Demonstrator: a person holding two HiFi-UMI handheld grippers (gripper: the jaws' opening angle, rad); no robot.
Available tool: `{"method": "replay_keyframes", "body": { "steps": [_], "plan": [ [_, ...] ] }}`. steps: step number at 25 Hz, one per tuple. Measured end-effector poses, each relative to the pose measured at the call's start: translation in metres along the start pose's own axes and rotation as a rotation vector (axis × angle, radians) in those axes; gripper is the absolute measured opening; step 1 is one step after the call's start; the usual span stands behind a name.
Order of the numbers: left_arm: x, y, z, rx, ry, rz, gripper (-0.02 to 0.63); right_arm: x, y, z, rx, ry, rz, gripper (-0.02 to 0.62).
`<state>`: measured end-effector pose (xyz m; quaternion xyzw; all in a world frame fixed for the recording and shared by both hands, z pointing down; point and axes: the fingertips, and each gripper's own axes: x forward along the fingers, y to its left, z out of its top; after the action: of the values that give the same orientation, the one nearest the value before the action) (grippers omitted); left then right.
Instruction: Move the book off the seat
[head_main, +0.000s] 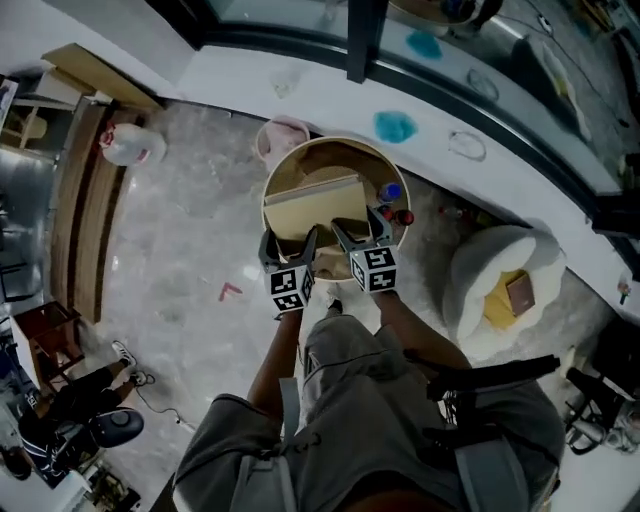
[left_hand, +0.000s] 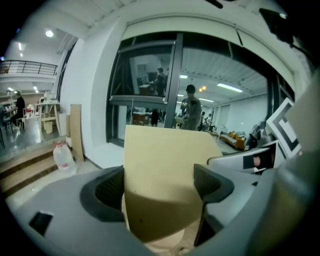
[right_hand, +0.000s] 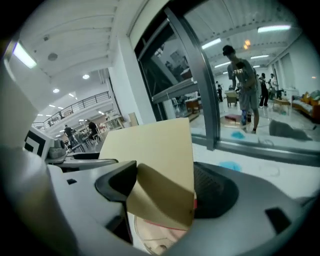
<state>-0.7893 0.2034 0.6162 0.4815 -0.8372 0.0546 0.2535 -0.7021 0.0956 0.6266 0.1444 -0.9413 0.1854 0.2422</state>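
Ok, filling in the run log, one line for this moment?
left gripper: shut on flat tan book | right gripper: shut on same book | book: over round wooden table

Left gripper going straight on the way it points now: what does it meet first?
The book, which sits between the left gripper's fingers. Past it, probably the round table underneath, but depth there is unclear.

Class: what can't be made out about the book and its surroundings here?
- Book underside: head view, faces down.
- Its near edge: head view, behind left gripper and right gripper.
- Round table top: head view, book covers much.
- Brown item on white seat: head view, too small.
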Motion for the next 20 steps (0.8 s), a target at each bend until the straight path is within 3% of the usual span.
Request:
{"method": "replay_keyframes", "body": {
  "steps": [5,11,15,20],
  "plan": [
    [0.079,0.031,-0.125,-0.121,0.172,0.031,0.426,0.086,-0.04,-0.113,0.023,0.18,-0.045,0.341],
    [0.148,0.05,-0.263,-0.191,0.38,0.013,0.426,0.153,-0.08,-0.243,0.089,0.332,-0.097,0.344],
    [0.177,0.058,-0.306,-0.243,0.433,0.013,0.426,0.179,-0.096,-0.282,0.099,0.337,-0.115,0.348],
    [0.181,0.059,-0.314,-0.279,0.424,0.018,0.43,0.184,-0.099,-0.286,0.087,0.322,-0.114,0.35]
  ]
}}
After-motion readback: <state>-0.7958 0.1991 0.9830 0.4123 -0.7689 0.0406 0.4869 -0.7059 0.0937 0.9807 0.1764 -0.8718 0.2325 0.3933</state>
